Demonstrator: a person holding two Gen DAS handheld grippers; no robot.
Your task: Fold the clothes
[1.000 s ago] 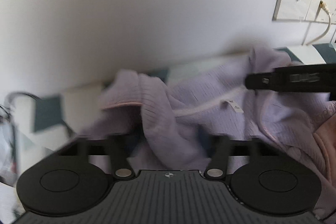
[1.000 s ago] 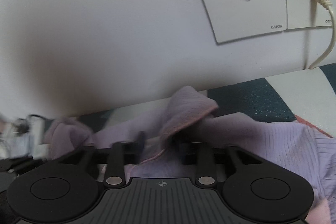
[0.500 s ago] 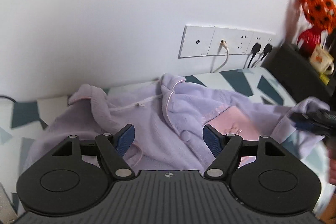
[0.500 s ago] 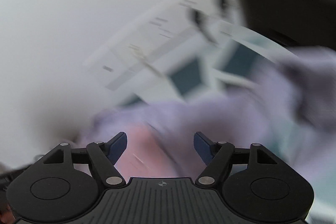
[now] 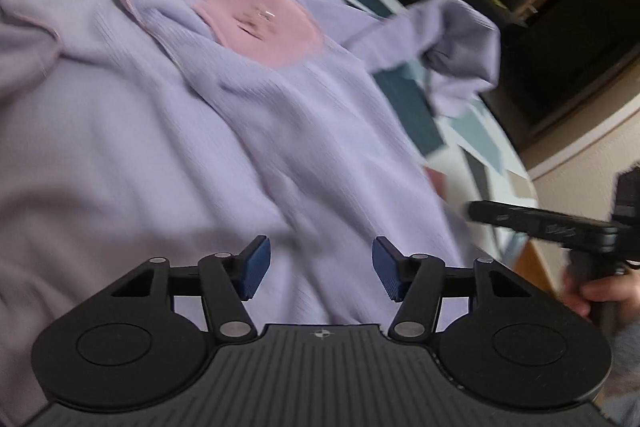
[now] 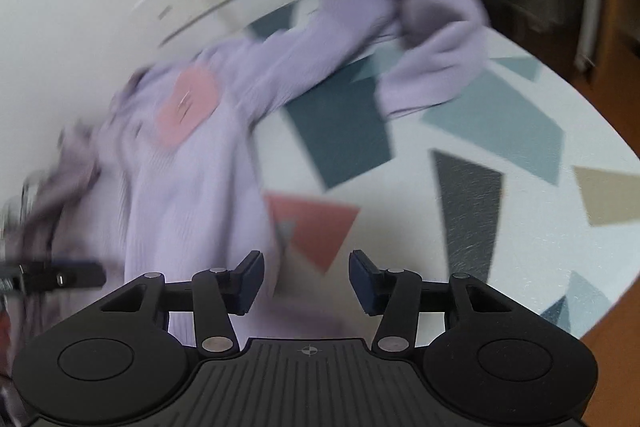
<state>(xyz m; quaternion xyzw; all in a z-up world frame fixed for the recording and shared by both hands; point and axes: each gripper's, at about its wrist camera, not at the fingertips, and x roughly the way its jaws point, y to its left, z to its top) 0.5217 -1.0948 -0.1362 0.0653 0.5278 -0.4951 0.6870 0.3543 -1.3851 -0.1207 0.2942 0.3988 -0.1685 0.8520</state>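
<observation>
Both grippers pulled back off pyjama top (image 5: 208,131); hem blurred.

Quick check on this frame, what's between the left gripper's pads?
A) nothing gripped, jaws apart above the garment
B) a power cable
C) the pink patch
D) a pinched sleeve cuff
A. The left gripper has its blue pads standing apart with no fabric pinched between them; the lavender garment lies spread on the table beneath, and its pink patch sits further off near the collar.
</observation>
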